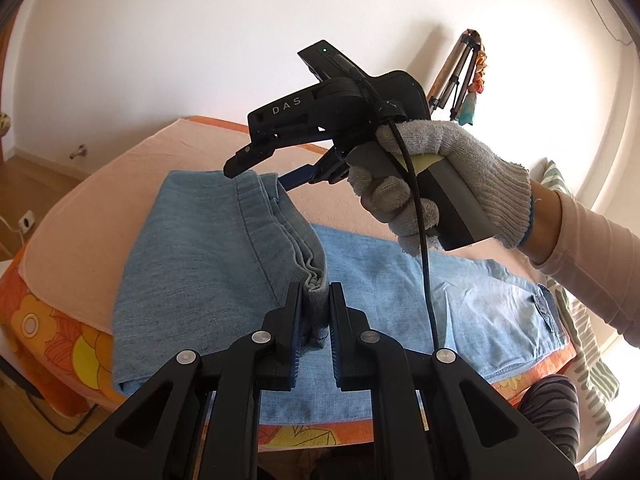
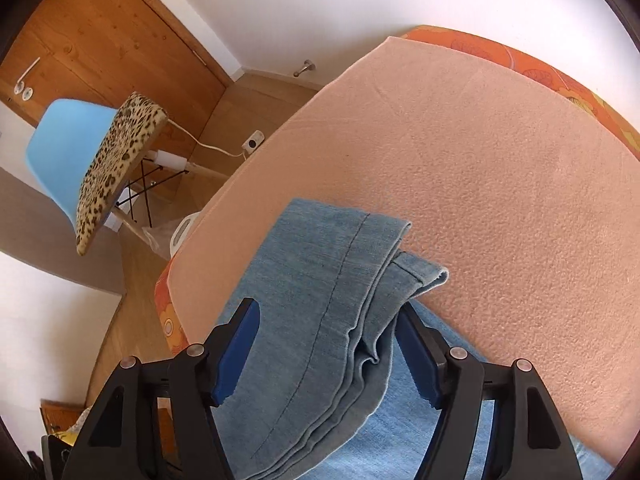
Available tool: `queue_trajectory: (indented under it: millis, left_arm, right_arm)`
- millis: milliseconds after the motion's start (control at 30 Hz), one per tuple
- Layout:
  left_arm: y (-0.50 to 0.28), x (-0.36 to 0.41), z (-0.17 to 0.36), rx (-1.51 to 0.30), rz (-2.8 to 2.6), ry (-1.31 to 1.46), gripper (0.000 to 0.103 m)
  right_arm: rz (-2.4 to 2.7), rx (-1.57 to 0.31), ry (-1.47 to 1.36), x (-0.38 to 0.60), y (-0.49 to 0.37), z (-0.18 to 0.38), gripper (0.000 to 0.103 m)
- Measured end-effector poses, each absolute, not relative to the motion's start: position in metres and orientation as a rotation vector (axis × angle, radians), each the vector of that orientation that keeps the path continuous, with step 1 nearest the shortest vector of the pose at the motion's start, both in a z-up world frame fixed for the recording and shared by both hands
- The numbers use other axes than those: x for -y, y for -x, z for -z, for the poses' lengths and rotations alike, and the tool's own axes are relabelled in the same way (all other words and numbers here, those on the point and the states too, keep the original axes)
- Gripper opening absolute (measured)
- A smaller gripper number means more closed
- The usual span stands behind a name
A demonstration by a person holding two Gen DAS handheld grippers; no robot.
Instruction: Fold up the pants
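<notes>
Left gripper [image 1: 315,312] pinches pants [image 1: 192,248] hems; right gripper [image 2: 326,354] gapes | pale denim, seemingly folded back

Light blue denim pants [image 1: 420,280] lie flat across the bed, hem end folded back over the legs, layered cuffs bunched.

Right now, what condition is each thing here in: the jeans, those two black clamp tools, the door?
jeans: leg ends lifted and folded back over the rest, not yet laid flat.
left gripper: fingers shut on the jeans' hem.
right gripper: fingers open, hem lying between them, ungripped.
pink blanket: spread flat on the bed.
wooden door: closed.
</notes>
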State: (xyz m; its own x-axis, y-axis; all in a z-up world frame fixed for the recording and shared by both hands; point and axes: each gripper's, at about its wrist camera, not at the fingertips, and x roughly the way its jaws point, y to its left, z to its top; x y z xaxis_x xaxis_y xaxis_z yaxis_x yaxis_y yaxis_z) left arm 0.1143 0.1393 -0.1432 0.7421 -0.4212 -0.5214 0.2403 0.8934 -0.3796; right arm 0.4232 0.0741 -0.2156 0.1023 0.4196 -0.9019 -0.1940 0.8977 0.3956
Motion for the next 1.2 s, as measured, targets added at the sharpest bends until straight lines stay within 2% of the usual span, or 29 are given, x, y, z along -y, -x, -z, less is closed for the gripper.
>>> queue_trajectory:
  millis: [67,133,200,233,433,700,933,1200]
  left_arm:
    - [-0.112,-0.136,0.140,-0.636,0.378,0.281,0.011]
    - [-0.110,-0.135,0.138,-0.639,0.390,0.283,0.011]
    - [-0.108,-0.134,0.135,-0.638,0.392,0.275,0.011]
    - [-0.107,-0.134,0.133,-0.636,0.396,0.273,0.011]
    - [-0.102,-0.124,0.113,-0.614,0.448,0.248,0.011]
    - [-0.096,-0.057,0.075,-0.565,0.635,0.209,0.011]
    - [-0.089,0.018,0.067,-0.573,0.796,0.161,0.011]
    - [-0.084,0.097,0.078,-0.629,0.936,0.116,0.010]
  right_arm:
    - [-0.457,-1.418,-0.286,-0.061,-0.424,0.227,0.050]
    - [-0.428,-1.425,-0.357,-0.052,-0.426,0.236,0.039]
    - [-0.426,-1.415,-0.385,-0.051,-0.426,0.239,0.020]
    - [-0.430,-1.404,-0.378,-0.052,-0.425,0.237,0.006]
    - [-0.418,-1.280,-0.269,-0.044,-0.408,0.176,0.004]
    - [-0.307,-1.196,-0.141,0.025,-0.365,0.092,0.003]
    - [-0.180,-1.184,-0.153,0.117,-0.314,0.066,0.003]
    - [-0.047,-1.183,-0.195,0.209,-0.260,0.065,0.003]
